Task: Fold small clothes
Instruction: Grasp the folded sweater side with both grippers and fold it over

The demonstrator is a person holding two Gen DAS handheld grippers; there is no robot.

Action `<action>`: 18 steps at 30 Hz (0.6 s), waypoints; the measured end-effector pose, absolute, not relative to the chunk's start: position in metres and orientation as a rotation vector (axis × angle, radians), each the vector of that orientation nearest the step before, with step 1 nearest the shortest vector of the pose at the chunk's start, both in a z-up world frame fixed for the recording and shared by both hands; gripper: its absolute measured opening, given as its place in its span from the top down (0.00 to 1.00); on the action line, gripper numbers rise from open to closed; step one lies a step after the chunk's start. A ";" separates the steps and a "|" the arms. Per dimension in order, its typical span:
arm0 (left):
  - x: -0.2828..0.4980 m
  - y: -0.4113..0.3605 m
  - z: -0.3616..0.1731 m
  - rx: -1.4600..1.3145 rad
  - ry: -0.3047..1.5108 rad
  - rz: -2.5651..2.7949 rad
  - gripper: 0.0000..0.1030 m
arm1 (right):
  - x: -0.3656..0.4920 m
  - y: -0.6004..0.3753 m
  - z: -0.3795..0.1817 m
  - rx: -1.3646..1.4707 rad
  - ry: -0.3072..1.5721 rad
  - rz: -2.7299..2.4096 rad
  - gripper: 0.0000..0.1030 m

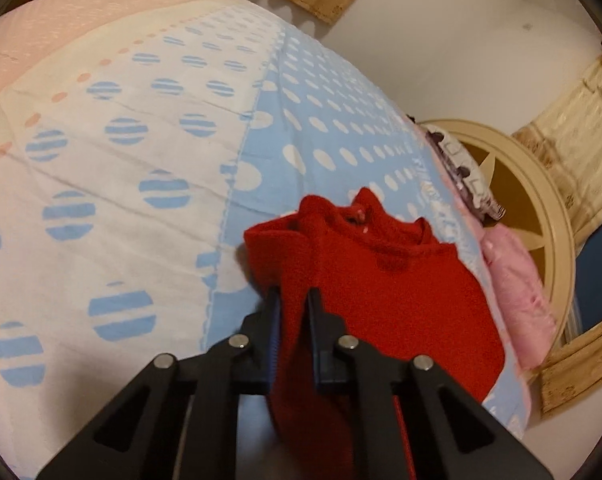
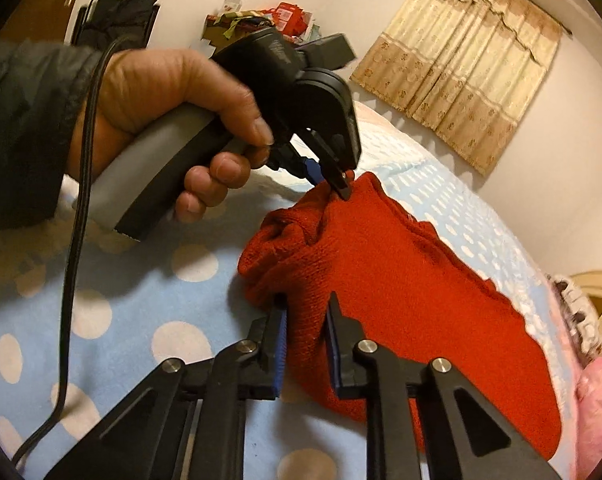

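A small red knitted sweater (image 1: pixel 381 280) lies on the blue dotted bed cover (image 1: pixel 321 120); it also shows in the right wrist view (image 2: pixel 401 280). My left gripper (image 1: pixel 293 300) is shut on a bunched fold of the sweater's edge. In the right wrist view the left gripper (image 2: pixel 337 184) pinches the sweater's far edge, held by a hand. My right gripper (image 2: pixel 307 312) is shut on the sweater's near edge, lifting a fold of cloth between its fingers.
A pink garment (image 1: pixel 517 296) and a patterned cloth (image 1: pixel 465 172) lie at the bed's right edge beside a round beige frame (image 1: pixel 541 208). The white striped-dot cover (image 1: pixel 101 200) spreads to the left. Curtains (image 2: pixel 461 60) hang on the wall. A black cable (image 2: pixel 77 240) trails from the left gripper.
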State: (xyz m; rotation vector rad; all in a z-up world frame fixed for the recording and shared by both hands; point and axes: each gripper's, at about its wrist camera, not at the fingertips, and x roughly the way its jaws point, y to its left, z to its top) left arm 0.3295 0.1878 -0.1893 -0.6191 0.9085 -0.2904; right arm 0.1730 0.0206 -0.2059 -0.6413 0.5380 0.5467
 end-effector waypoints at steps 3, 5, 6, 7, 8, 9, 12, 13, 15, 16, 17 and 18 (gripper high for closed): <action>0.329 0.187 -0.186 -0.637 0.900 -0.301 0.89 | 0.175 0.014 -0.199 -0.607 0.541 0.553 0.86; 0.330 0.187 -0.181 -0.654 0.892 -0.311 0.89 | 0.177 0.008 -0.193 -0.570 0.543 0.551 0.87; 0.331 0.186 -0.178 -0.665 0.886 -0.318 0.90 | 0.178 0.004 -0.191 -0.551 0.542 0.547 0.87; 0.332 0.185 -0.175 -0.669 0.881 -0.326 0.90 | 0.179 -0.001 -0.188 -0.532 0.540 0.542 0.87; 0.334 0.183 -0.172 -0.668 0.876 -0.332 0.90 | 0.180 -0.004 -0.185 -0.514 0.538 0.537 0.87; 0.335 0.180 -0.168 -0.663 0.871 -0.338 0.90 | 0.179 -0.007 -0.183 -0.499 0.535 0.533 0.87; 0.339 0.172 -0.156 -0.665 0.844 -0.354 0.90 | 0.181 -0.022 -0.172 -0.445 0.523 0.516 0.87; 0.340 0.168 -0.151 -0.663 0.828 -0.364 0.90 | 0.183 -0.028 -0.169 -0.424 0.522 0.511 0.87; 0.343 0.161 -0.144 -0.657 0.811 -0.378 0.90 | 0.186 -0.038 -0.164 -0.395 0.519 0.501 0.87; 0.345 0.154 -0.139 -0.650 0.804 -0.386 0.91 | 0.187 -0.044 -0.161 -0.381 0.516 0.494 0.88; 0.348 0.149 -0.136 -0.648 0.799 -0.393 0.91 | 0.188 -0.048 -0.160 -0.370 0.515 0.489 0.88; 0.350 0.144 -0.133 -0.644 0.794 -0.400 0.91 | 0.189 -0.053 -0.158 -0.353 0.517 0.483 0.88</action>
